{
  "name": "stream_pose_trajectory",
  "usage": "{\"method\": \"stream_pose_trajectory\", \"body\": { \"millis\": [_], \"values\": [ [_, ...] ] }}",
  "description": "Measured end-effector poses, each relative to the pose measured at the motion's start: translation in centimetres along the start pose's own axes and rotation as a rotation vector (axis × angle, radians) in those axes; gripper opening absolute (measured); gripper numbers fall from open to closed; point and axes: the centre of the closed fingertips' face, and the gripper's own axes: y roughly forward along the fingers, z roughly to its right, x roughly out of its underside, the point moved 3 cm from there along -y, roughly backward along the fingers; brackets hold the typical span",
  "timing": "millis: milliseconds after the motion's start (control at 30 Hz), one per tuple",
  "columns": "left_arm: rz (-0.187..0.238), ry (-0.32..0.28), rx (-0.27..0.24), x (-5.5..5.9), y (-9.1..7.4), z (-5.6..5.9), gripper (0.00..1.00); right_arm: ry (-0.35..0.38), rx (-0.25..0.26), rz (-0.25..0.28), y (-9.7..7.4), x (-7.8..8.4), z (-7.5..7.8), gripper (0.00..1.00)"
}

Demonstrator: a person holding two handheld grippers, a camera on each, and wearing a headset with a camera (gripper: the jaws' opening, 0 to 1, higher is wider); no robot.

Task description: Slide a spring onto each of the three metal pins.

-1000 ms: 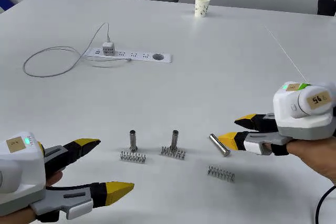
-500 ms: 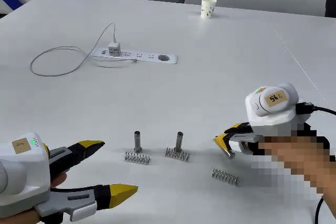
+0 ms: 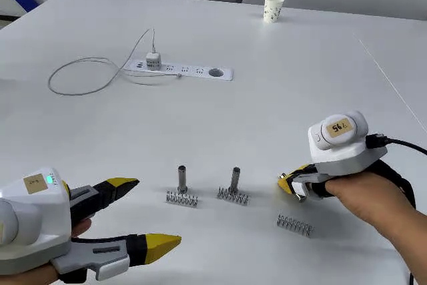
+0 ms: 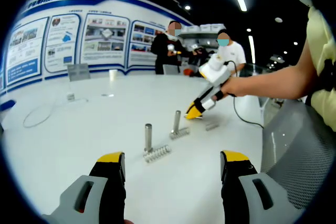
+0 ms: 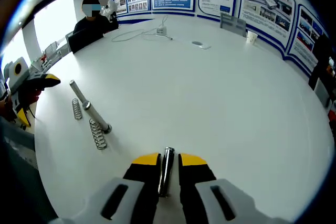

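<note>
Since a second ago the right gripper point(image 3: 291, 185) has swung down onto the third pin point(image 5: 167, 170), which lay loose on the table point(image 3: 280, 91). Its fingers are now clenched on it, and the right gripper view shows the shaft pinched between the yellow tips. The left pin point(image 3: 182, 177) and the middle pin point(image 3: 235, 178) stand upright, with the left spring point(image 3: 181, 199) and the middle spring point(image 3: 233, 196) lying at their feet. The third spring point(image 3: 294, 225) lies just beside the right gripper, nearer the person. The left gripper point(image 3: 157, 210) hovers with its fingers released and wide apart, well off to the left.

The step in hand looks like standing this pin up. The grip should stay firm while the wrist turns the shaft vertical. The pin's end should sit flat on the table, clear of the third spring, before the fingers let go.
</note>
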Motion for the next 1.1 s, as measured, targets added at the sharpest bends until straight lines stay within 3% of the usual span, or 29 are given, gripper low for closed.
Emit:
{"method": "stream_pose_trajectory", "body": {
  "millis": [633, 1100],
  "values": [
    [0.002, -0.011, 0.004, 0.2, 0.1, -0.3, 0.75, 0.04, 0.019, -0.034, 0.2, 0.0, 0.1, 0.09],
    [0.009, 0.0, 0.017, -0.3, 0.3, 0.1, 0.75, 0.057, 0.024, 0.006, -0.9, -0.8, -0.2, 0.09]
  ]
}}
